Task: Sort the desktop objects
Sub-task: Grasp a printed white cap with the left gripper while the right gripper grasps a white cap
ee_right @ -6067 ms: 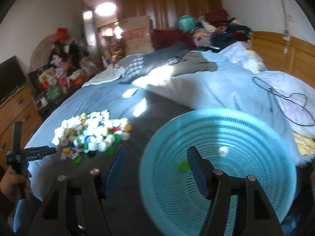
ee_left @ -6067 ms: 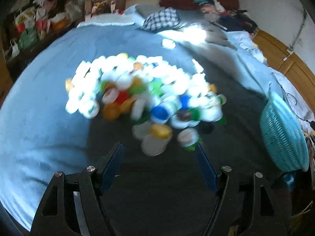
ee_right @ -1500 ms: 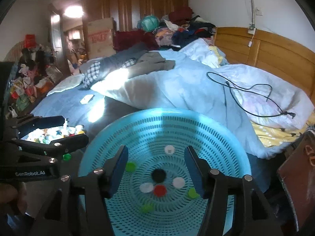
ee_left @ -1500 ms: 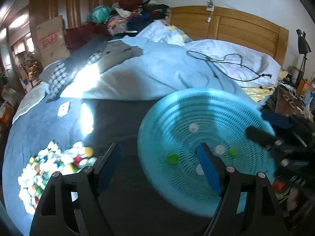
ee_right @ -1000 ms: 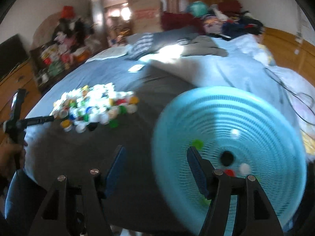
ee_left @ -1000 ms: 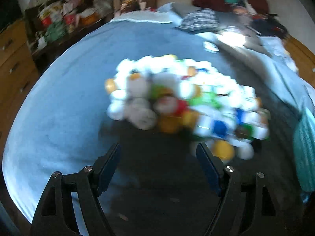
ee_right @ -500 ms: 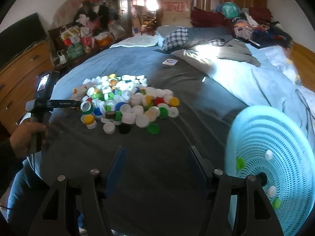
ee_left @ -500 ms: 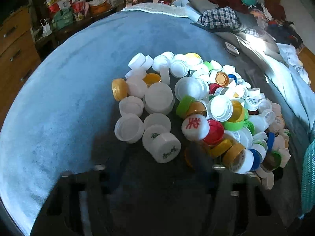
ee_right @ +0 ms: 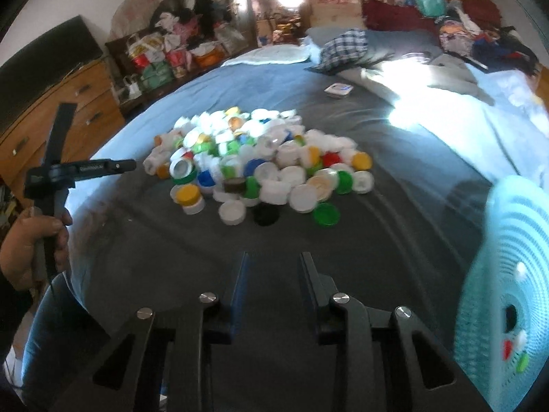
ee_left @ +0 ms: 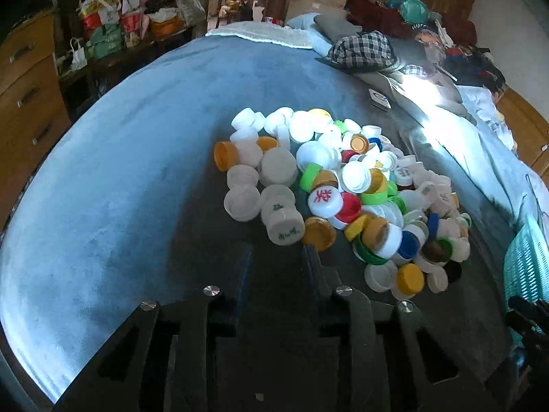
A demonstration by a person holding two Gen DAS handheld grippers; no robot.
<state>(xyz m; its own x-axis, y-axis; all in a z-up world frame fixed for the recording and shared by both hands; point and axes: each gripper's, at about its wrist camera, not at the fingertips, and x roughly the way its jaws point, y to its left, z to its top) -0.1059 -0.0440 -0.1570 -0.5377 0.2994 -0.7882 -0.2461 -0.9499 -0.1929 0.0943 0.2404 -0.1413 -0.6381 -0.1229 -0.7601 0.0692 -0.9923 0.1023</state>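
A heap of bottle caps, white, green, yellow, orange, red and blue, lies on the grey-blue bedspread; it also shows in the right wrist view. My left gripper hangs just short of a white cap and an orange cap, jaws narrowed and holding nothing. My right gripper is narrowed and empty, a little before a black cap. The turquoise basket at the right holds several caps.
The left gripper and the hand holding it show in the right wrist view. A wooden dresser and piled bags stand left. A checked cloth, pillows and a small card lie further up the bed.
Both grippers swung from the basket back to the cap heap. Both pairs of jaws have narrowed from wide open. The left gripper has come close to the near caps.
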